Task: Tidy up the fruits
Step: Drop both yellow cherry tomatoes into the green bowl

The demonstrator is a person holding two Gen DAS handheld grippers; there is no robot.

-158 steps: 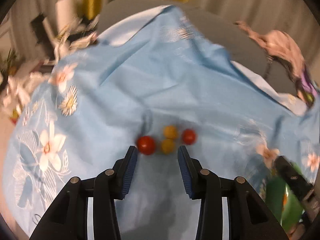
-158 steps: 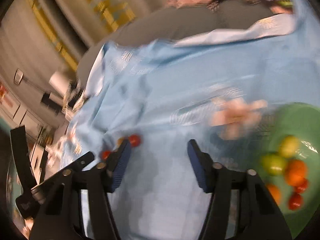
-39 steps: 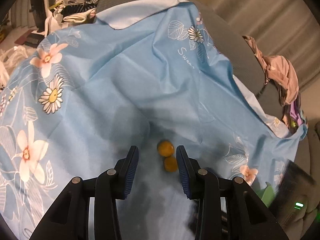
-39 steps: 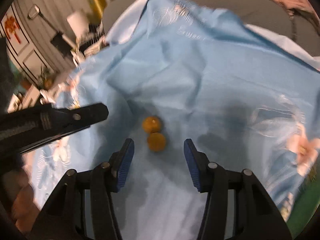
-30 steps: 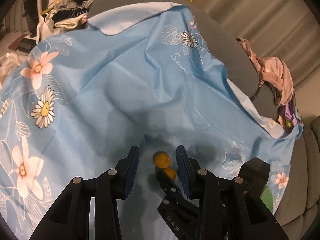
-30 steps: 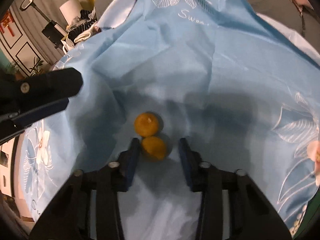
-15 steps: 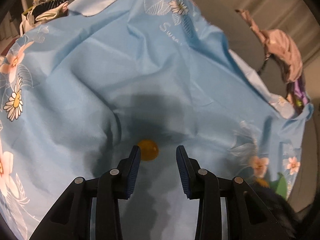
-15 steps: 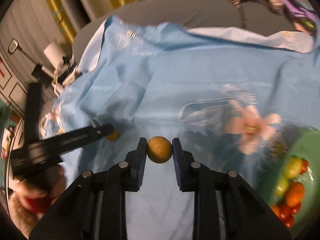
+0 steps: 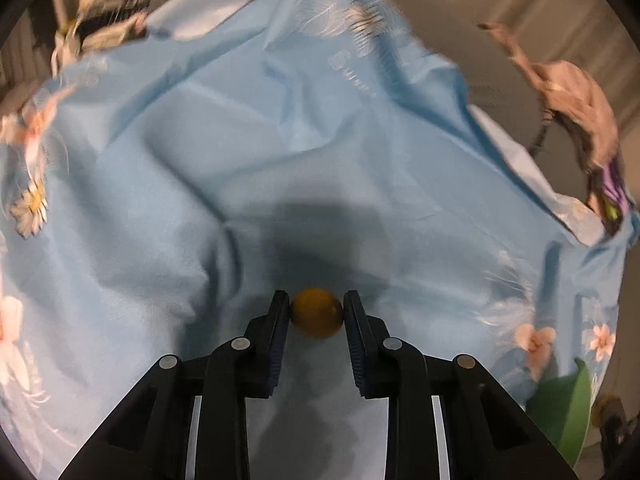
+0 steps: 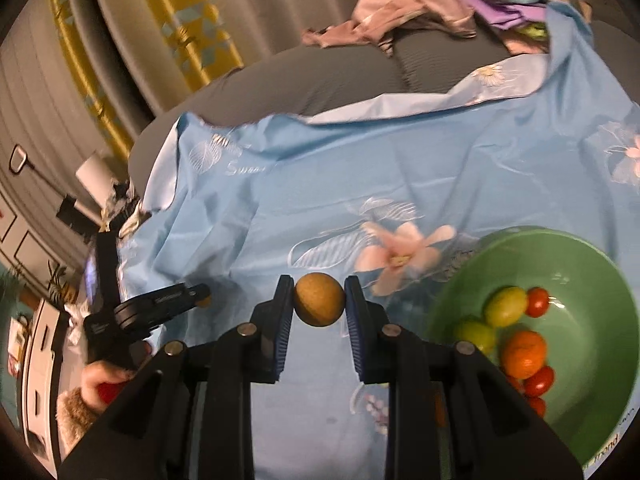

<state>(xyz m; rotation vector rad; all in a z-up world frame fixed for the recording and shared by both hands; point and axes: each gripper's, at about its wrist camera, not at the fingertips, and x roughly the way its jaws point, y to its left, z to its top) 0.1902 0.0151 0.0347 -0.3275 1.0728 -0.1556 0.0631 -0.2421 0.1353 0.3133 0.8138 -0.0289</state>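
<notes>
My left claw (image 9: 316, 310) was closed on a small round yellow-orange fruit (image 9: 316, 313), its blue-padded fingers (image 9: 279, 334) pressing the fruit from either side, low over the wrinkled light-blue cloth printed with white and pink flowers (image 9: 280, 140); whether the fruit was resting on the cloth or lifted clear of it I could not tell; the picture there was blurred. My right claw (image 10: 319, 304) was likewise shut on a round tan-yellow fruit with a dull, rough skin (image 10: 319, 305), gripped at the very tips of its fingers (image 10: 354, 332) and held above the same flowered cloth (image 10: 360, 160); just to the right of that claw sat a round green bowl (image 10: 580, 256) on the cloth, and in it lay two yellow-green fruits (image 10: 506, 306), an orange citrus fruit (image 10: 524, 354) and several small red tomatoes (image 10: 537, 302); the rim of that bowl (image 9: 576, 412) showed at the lower right edge of my left view as well. In the right view my left claw (image 10: 202, 294) appeared at the far left, well apart from the bowl, with a speck of orange at its tip and my left hand (image 10: 96, 384) behind it. Beyond the cloth lay a grey upholstered cushion (image 10: 320, 76) with a heap of pink and purple clothing (image 10: 420, 4) on it.
</notes>
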